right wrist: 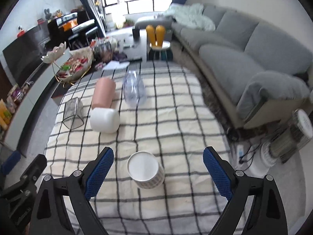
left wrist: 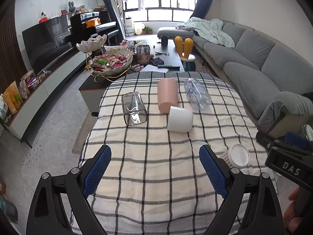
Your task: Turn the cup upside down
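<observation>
Checked cloth covers the desk right out to its edges, hanging over the near-left side where bare floor begins. The near half of the desk is open room, and both tongs hover over it. The left tongs are spread wide with nothing between their blue pads; bare cloth lies ahead of them. The right tongs are likewise spread wide and grip nothing.

The paper cup stands bottom-up on the cloth near the near-right edge, its white base facing up, between the right tongs' pads but apart from both. In the left view the same paper cup shows just beyond the right pad, with the body of the right tool close to its right.

Farther across the desk lie four other cups on their sides: a clear square cup at far left, a pink cup in the middle, a white cup touching the pink one's near end, and a clear round cup to the right. A gray sofa runs along the right side, close to the desk's right edge. A dark coffee table with a snack bowl stands beyond the far edge.
</observation>
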A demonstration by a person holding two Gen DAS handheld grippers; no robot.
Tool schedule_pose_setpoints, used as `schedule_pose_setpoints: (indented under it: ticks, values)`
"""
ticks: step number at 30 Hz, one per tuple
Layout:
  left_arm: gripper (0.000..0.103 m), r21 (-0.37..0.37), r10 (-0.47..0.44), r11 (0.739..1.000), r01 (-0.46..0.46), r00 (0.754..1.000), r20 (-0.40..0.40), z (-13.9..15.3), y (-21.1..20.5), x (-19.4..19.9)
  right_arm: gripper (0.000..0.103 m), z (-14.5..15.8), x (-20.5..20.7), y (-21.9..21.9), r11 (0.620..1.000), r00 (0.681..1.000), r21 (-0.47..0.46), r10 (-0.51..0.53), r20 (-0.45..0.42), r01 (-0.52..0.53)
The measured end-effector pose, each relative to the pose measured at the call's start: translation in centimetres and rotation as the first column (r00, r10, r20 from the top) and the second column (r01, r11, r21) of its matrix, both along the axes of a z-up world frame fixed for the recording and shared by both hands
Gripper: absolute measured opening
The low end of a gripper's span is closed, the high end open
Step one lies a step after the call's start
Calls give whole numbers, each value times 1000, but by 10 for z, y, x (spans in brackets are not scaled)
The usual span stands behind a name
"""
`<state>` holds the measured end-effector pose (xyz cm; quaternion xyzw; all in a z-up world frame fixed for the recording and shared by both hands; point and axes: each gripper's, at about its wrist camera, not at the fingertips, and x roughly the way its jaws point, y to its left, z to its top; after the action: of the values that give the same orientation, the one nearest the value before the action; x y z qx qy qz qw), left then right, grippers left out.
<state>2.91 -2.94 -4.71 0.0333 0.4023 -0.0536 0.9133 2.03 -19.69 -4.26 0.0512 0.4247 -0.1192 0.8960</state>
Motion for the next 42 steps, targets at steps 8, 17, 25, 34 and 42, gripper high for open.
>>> schedule_pose_setpoints:
  ticks: [8, 17, 25, 34, 42]
  values:
    - [92, 20, 5, 1000, -5, 1000, 12, -3, 1, -12, 94, 20, -30, 13, 997, 990, -71, 21, 138, -11]
    - [96, 20, 20, 1000, -21, 996, 85, 5, 7, -25, 94, 26, -46, 16, 997, 980, -77, 22, 199, -7]
    - [103, 2, 57, 998, -58, 989, 137, 9, 16, -33, 100, 35, -56, 24, 995, 966, -100, 38, 254, -13]
    - [103, 15, 86, 996, -90, 978, 190, 15, 20, -40, 102, 40, -62, 27, 993, 960, -115, 44, 277, -12]
    - [103, 19, 91, 995, -97, 976, 197, 15, 22, -40, 102, 40, -62, 28, 994, 959, -112, 42, 279, -11]
